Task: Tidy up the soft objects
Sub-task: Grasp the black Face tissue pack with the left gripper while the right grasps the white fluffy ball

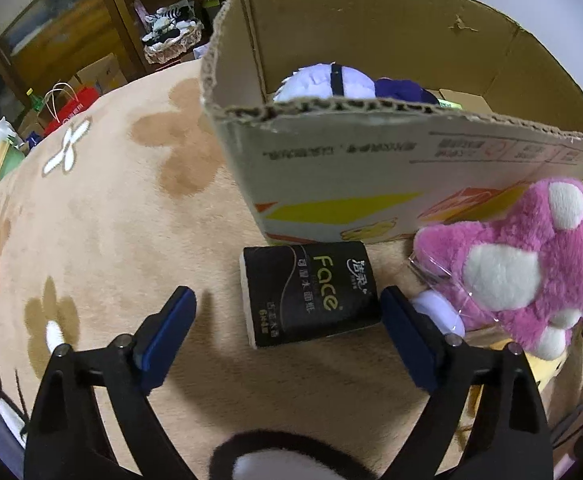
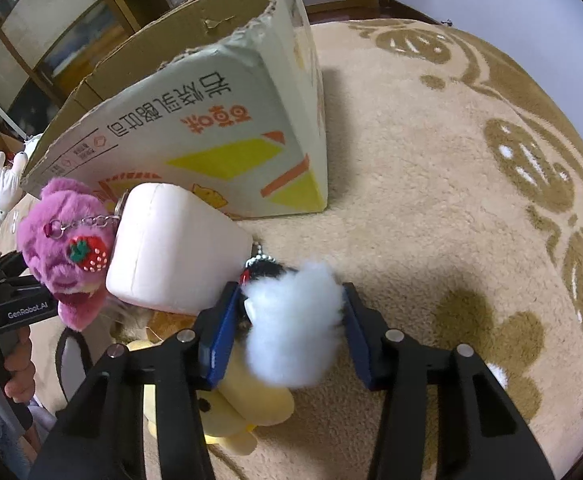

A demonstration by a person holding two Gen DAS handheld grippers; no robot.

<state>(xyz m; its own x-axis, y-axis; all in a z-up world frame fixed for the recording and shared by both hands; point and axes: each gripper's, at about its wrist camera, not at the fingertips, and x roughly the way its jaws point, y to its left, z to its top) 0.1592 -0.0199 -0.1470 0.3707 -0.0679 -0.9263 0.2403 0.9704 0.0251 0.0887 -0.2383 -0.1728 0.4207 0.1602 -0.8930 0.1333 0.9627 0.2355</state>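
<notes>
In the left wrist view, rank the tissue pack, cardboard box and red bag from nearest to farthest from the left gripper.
1. Tissue pack: on the carpet between the open fingers of the left gripper, toward the right one.
2. Cardboard box: just behind the pack.
3. Red bag: far upper left, past the carpet edge.

Beige carpet [image 1: 123, 216] with brown and white flower pattern. Directly on it: open cardboard box [image 1: 371, 184]; black tissue pack [image 1: 311, 292] just before box; pink plush [image 1: 531, 264], pale pink cushion [image 2: 171, 248], yellow plush [image 2: 243, 408] clustered beside.
</notes>
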